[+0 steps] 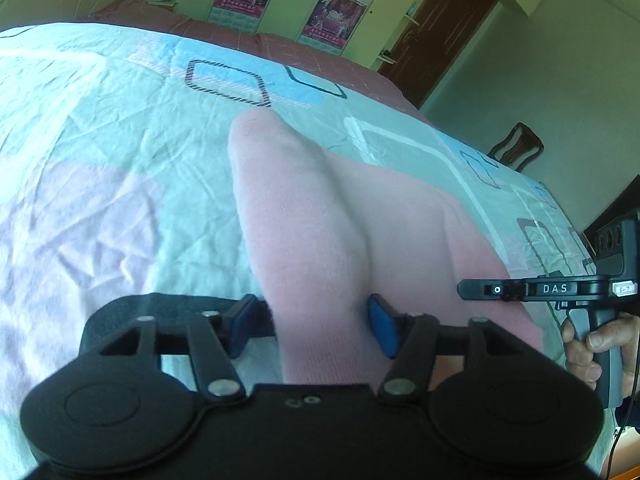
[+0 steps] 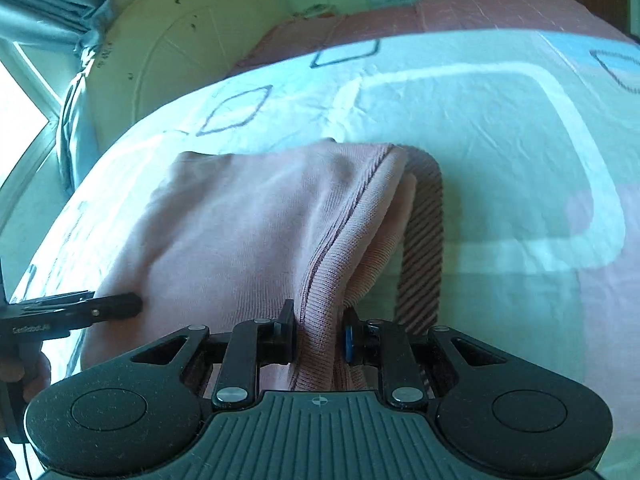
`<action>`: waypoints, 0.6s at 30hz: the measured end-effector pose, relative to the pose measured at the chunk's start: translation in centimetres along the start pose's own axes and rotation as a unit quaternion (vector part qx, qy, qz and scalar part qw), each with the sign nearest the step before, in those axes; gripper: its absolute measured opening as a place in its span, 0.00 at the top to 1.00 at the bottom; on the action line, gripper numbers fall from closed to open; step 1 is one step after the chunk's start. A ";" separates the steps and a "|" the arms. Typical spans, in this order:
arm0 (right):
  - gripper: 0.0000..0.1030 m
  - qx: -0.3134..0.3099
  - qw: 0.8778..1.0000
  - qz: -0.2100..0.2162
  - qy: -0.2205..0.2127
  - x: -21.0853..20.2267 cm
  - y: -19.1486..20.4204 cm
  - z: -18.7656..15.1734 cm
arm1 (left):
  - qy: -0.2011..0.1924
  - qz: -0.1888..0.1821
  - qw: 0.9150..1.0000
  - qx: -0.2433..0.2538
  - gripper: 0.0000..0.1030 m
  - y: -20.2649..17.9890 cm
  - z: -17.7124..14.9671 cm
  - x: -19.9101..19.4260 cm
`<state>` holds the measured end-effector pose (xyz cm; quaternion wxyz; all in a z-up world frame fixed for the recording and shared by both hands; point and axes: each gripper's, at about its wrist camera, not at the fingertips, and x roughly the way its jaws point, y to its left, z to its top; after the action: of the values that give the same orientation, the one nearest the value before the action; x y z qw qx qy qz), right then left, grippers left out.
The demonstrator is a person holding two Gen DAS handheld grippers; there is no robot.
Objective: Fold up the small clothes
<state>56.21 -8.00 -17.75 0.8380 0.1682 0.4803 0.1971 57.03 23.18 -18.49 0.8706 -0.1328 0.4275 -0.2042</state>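
Note:
A pink knit garment [image 1: 304,208] lies on the bed, raised in a long ridge. My left gripper [image 1: 314,322] straddles its near end. The blue pads [image 1: 382,326] stand wide, the cloth runs between them, and I see no pinch. In the right wrist view the same pink garment [image 2: 248,220] shows a ribbed edge and a striped band [image 2: 424,240] hanging at its right. My right gripper [image 2: 318,336] is shut on a bunched fold of that ribbed edge. Each gripper shows in the other's view: the right gripper [image 1: 470,290] at the far right, the left gripper [image 2: 134,305] at the far left.
The bed is covered by a pale blue patterned sheet [image 1: 120,120] over a pink cover. A dark chair [image 1: 518,146] and a brown door [image 1: 448,28] stand beyond the bed's right side. A headboard [image 2: 168,60] and a curtain [image 2: 60,8] are at the left. A person's hand [image 1: 592,344] holds the right gripper's handle.

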 end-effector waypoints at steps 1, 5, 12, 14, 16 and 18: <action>0.69 0.002 1.000 -0.002 -0.002 0.0 -0.3 0.0 | -0.002 -0.002 1.000 0.000 0.34 0.1 0.0 0.0; 0.56 -0.010 0.999 -0.026 -0.025 -1.3 -0.5 0.4 | -0.019 0.009 1.000 0.018 0.32 0.2 0.5 -1.2; 0.56 0.046 0.997 -0.005 -0.053 -1.0 -2.6 3.5 | -0.026 -0.010 1.000 0.013 0.40 1.4 4.2 -0.2; 0.56 0.059 0.997 -0.002 -0.059 -0.4 -2.9 4.5 | -0.016 -0.015 1.000 -0.002 0.50 1.8 4.7 1.1; 0.85 0.031 0.997 -0.004 -0.065 0.1 -2.3 5.2 | -0.008 -0.006 1.000 -0.005 0.48 2.0 4.8 2.0; 0.94 -0.031 0.996 -0.021 -0.079 0.2 -1.0 5.4 | 0.000 0.014 1.000 0.012 0.47 1.9 4.3 2.7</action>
<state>61.21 -9.24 -15.74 0.8819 0.1469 0.4098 0.1810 62.40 23.81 -18.49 0.8748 -0.1163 0.4268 -0.1974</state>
